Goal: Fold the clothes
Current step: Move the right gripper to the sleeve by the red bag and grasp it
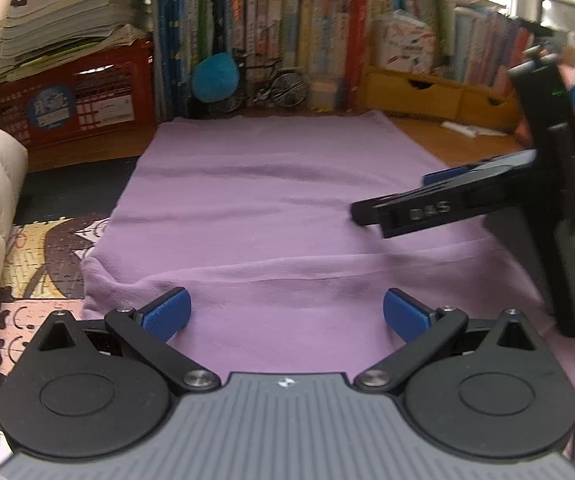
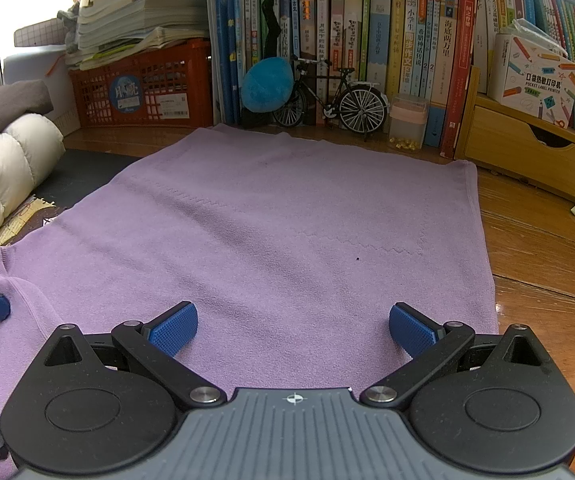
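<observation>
Left gripper (image 1: 287, 314): your jaws stand wide apart with nothing between the blue pads (image 1: 165, 312); they hover over the near edge of the cloth, towards its near left corner.
Right gripper (image 2: 293, 328): your jaws here are spread just as wide and hold nothing; they sit above the cloth's near edge, towards its right side. In the left view this tool shows side-on at the right, above the cloth (image 1: 439, 208).
Cloth (image 2: 271, 224): a purple fleece garment lies spread flat on the desk, its long side running away from you. Shallow creases cross it in the near half, and a zigzag seam shows in the right view. Its far edge lies just short of the books.
Desk (image 2: 543, 248): bare wood shows along the cloth's right edge.
Puzzle (image 1: 35, 256): a jigsaw lies flat at the left edge, its corner tucked under the cloth's left side.
Jacket (image 2: 3, 176): a cream quilted one is bunched at the left edge, apart from the cloth.
Crate (image 2: 143, 84): red, at the far left, with stacked papers on top.
Bike (image 2: 335, 96): a small model stands at the far edge, beside a blue plush (image 2: 265, 84).
Books (image 2: 403, 44): a row stands upright along the far edge.
Drawers (image 2: 527, 148): a wooden unit sits at the far right corner.
</observation>
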{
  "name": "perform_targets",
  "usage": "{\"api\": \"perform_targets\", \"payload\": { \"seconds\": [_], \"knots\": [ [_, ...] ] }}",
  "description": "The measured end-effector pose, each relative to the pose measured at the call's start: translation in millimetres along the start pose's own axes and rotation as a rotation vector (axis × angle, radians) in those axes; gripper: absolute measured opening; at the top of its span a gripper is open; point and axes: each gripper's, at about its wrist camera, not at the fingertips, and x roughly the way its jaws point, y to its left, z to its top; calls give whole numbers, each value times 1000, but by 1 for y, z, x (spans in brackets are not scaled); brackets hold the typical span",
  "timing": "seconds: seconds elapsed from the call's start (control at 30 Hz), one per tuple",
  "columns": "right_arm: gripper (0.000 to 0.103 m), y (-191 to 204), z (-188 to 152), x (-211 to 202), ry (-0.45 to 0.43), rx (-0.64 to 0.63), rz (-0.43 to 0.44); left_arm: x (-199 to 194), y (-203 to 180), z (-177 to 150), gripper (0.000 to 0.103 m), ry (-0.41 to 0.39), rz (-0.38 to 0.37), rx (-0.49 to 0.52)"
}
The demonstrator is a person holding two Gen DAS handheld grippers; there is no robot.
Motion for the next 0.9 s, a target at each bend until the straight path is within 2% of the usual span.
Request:
{"api": "perform_targets", "payload": {
  "seconds": [0.1,0.3,0.43,0.53,0.63,0.7,0.8,0.9],
  "knots": [
    [103,0,0,0,1,0,0,-12,4,1,103,-27,-21,17],
    [103,-1,1,-4,-1,12,-4,-29,8,8,103,-76,-6,17],
    [100,-3,2,-50,-90,75,-81,-31,7,9,103,-75,17,22],
    [103,7,-15,-126,-271,65,-127,-30,2,11,103,-68,26,34],
    [103,-19,-51,-194,-370,118,-201,-25,-8,10,103,-54,17,52],
    [103,-50,-74,-223,-349,196,-228,-21,-18,8,103,-44,5,69],
    [103,-93,-109,-246,-248,329,-290,-15,-38,7,103,-34,-29,98],
    [102,-121,-142,-264,-193,509,-288,-13,-60,8,103,-30,-61,143]
  ]
}}
